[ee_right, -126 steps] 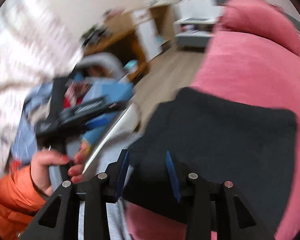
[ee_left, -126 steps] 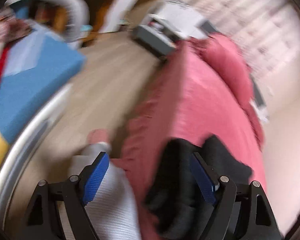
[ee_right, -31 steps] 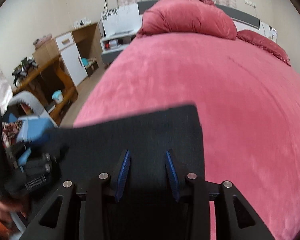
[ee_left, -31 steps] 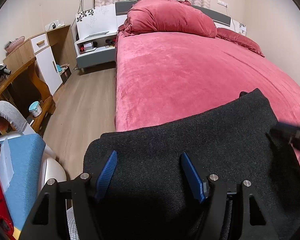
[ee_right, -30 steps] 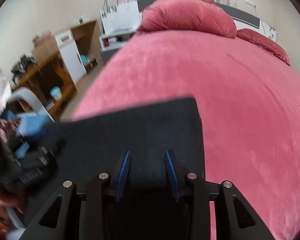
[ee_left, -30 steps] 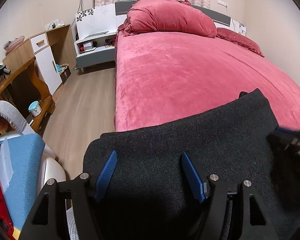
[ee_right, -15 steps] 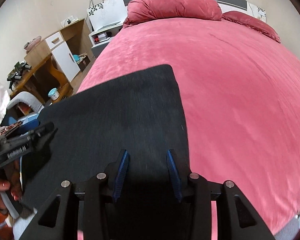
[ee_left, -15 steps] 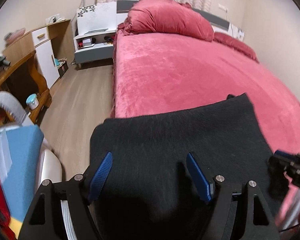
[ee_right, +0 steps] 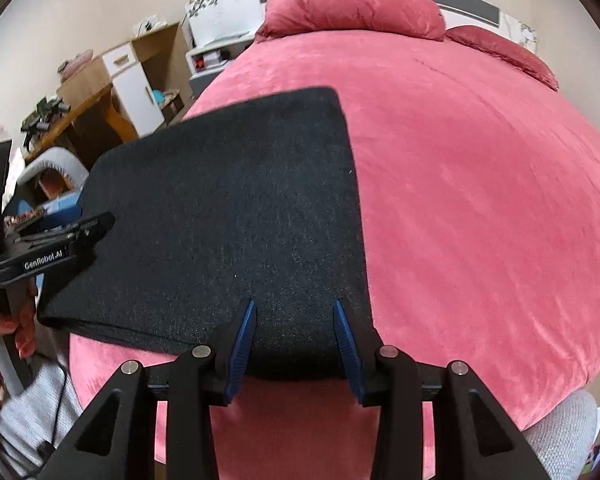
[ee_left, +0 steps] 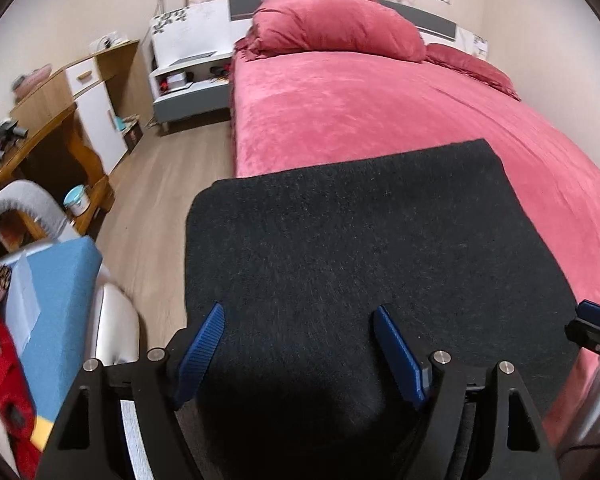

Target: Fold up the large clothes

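**Bed as folding surface: the fold to be set down square**

Pink velvet covers the bed (ee_left: 380,120), and the dark garment (ee_left: 360,240) is laid on its near end as a flat, thick rectangle; its left edge is seen to hang past the mattress side, over the floor (ee_left: 172,184). The left tongs (ee_left: 298,316) are held wide over the near edge, their jaws having just been opening; cloth lies between the pads, but no pinch is seen. The right tongs (ee_right: 294,304) are set narrower at the near right corner, with the hem between the pads; whether it is gripped cannot be told.

The step is judged to be the settling of a finished fold. It would best be done with both near corners released level, so that the layers are not dragged askew; the overhanging side should be drawn further onto the bed before any further fold; thick, napped cloth is likely to cling to the velvet, so lifting is to be preferred to sliding.
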Motion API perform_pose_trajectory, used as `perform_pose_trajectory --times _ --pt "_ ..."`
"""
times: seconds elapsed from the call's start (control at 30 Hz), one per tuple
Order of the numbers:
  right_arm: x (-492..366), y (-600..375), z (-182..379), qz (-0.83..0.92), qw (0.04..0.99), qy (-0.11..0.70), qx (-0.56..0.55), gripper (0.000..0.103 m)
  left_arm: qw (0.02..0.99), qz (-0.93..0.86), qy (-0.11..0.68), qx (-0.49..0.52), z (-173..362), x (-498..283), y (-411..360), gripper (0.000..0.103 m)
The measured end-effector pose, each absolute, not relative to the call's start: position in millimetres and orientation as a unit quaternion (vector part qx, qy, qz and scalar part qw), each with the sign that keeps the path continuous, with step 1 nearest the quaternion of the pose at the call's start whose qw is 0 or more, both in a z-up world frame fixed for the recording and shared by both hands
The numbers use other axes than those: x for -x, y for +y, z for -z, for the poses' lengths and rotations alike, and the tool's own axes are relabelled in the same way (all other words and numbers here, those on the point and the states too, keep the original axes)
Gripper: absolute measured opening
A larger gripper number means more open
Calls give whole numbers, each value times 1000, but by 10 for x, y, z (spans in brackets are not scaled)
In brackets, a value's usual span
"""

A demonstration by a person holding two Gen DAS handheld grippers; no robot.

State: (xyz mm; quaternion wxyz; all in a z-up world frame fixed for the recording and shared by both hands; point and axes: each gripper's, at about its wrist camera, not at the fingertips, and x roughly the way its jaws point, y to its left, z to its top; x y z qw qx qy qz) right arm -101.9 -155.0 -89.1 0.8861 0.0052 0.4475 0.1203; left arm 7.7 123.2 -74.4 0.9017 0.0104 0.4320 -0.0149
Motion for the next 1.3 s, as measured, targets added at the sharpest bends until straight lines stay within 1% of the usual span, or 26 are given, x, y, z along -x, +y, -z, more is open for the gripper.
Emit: perform_pose_trajectory --times 0.1,0.17,0.2,0.27,0.4,0.5,0.57,0.63,0.67,1.3 --pt "1141 -1524 779 -117 897 427 -6 44 897 15 441 33 578 115 1230 79" --pt "1232 -1485 720 -126 901 414 -12 53 899 22 434 63 498 278 1231 85" --pt "1264 -1460 701 -133 902 410 -11 55 902 15 427 68 474 371 1224 90" --pt "1301 -1377 685 -150 901 406 2 60 904 4 423 67 462 523 1178 92" --pt "1346 -1188 746 -169 886 430 38 60 894 19 446 23 534 718 999 92" --pt "1435 -1123 707 -175 888 423 48 60 899 17 437 5 502 789 923 92" --pt "1486 -1106 658 -176 893 411 53 60 905 13 425 -1 457 829 906 94" --pt "1542 -1103 620 -173 899 399 58 60 909 10 417 -5 427 871 898 100" --pt "1594 -1090 597 -170 901 395 59 60 911 9 412 -6 401 892 893 101" --pt "1648 -1265 517 -150 914 376 39 60 925 -7 380 -22 270 967 879 102"
